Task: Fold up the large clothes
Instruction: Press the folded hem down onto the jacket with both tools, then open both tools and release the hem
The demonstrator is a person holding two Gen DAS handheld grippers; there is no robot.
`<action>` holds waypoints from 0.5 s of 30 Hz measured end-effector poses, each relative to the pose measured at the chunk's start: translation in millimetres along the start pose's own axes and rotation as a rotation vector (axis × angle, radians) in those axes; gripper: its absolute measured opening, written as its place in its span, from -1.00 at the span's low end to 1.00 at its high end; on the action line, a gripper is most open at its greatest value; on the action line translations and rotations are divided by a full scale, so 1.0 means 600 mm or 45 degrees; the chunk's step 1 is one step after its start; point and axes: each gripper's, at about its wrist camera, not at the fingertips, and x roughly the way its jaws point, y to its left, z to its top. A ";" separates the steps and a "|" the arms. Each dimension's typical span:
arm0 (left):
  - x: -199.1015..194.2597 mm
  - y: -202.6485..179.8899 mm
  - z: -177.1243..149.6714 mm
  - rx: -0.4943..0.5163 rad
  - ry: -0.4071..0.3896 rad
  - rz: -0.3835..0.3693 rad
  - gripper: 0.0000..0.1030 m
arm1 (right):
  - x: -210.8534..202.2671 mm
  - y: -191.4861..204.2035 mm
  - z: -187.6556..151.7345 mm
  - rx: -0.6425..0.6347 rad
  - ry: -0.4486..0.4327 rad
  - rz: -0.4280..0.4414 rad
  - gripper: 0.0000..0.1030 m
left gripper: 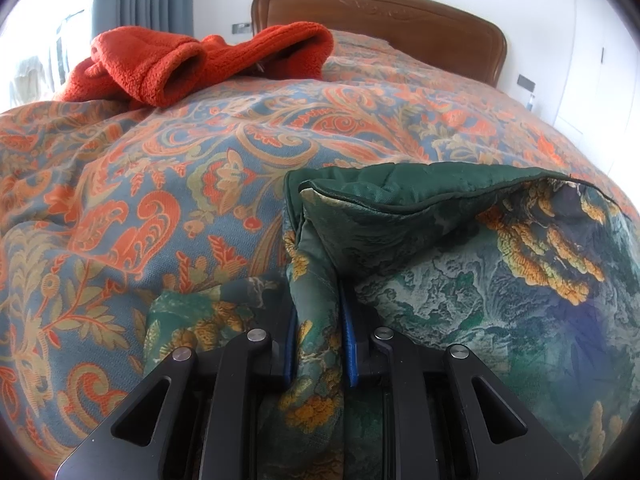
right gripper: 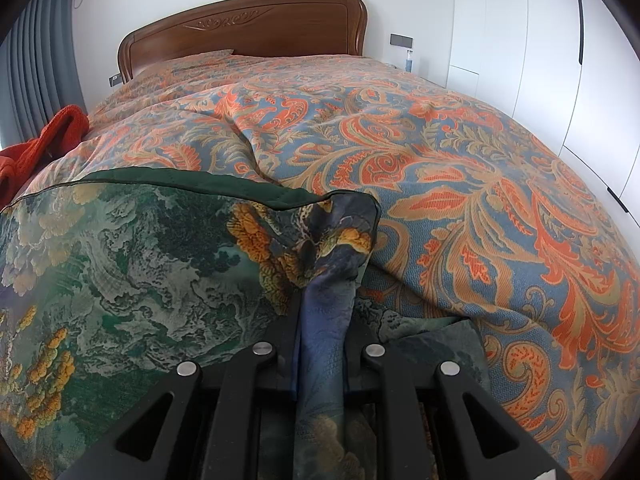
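Observation:
A large quilted green garment (left gripper: 460,264) with a landscape print and plain dark green lining lies over the near part of the bed. My left gripper (left gripper: 318,300) is shut on its left corner, which bunches up between the jaws. My right gripper (right gripper: 326,308) is shut on its right corner (right gripper: 332,248), a bluish fold that rises from the jaws. The garment (right gripper: 140,264) stretches between both grippers, its top edge folded over so the lining shows.
The bed is covered by an orange and blue paisley bedspread (left gripper: 180,168), also in the right wrist view (right gripper: 460,168). A red fleece garment (left gripper: 180,64) lies at the far left by the curtains. A wooden headboard (right gripper: 248,24) stands at the back; white wardrobes (right gripper: 560,60) are on the right.

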 end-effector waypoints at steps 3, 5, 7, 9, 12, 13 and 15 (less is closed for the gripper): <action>-0.008 0.009 -0.002 -0.025 -0.002 -0.029 -0.50 | -0.002 0.000 0.000 0.004 -0.007 -0.005 -0.68; -0.019 0.020 -0.003 -0.064 -0.002 -0.043 -0.26 | -0.006 -0.001 -0.002 0.011 -0.019 -0.006 -0.66; -0.033 0.028 -0.002 -0.087 0.001 -0.057 0.13 | -0.010 -0.004 -0.003 0.021 -0.031 0.001 -0.63; -0.055 0.038 -0.003 -0.092 0.015 -0.076 0.66 | -0.014 -0.012 -0.002 0.046 -0.024 0.029 -0.61; -0.102 0.041 -0.007 -0.041 0.025 -0.042 0.88 | -0.015 -0.037 0.004 0.150 0.014 0.110 -0.50; -0.118 0.041 -0.010 -0.016 0.022 -0.041 0.88 | -0.014 -0.045 0.007 0.186 0.038 0.139 -0.42; -0.161 0.035 -0.014 0.040 -0.002 -0.064 0.88 | -0.018 -0.063 0.020 0.244 0.090 0.169 -0.19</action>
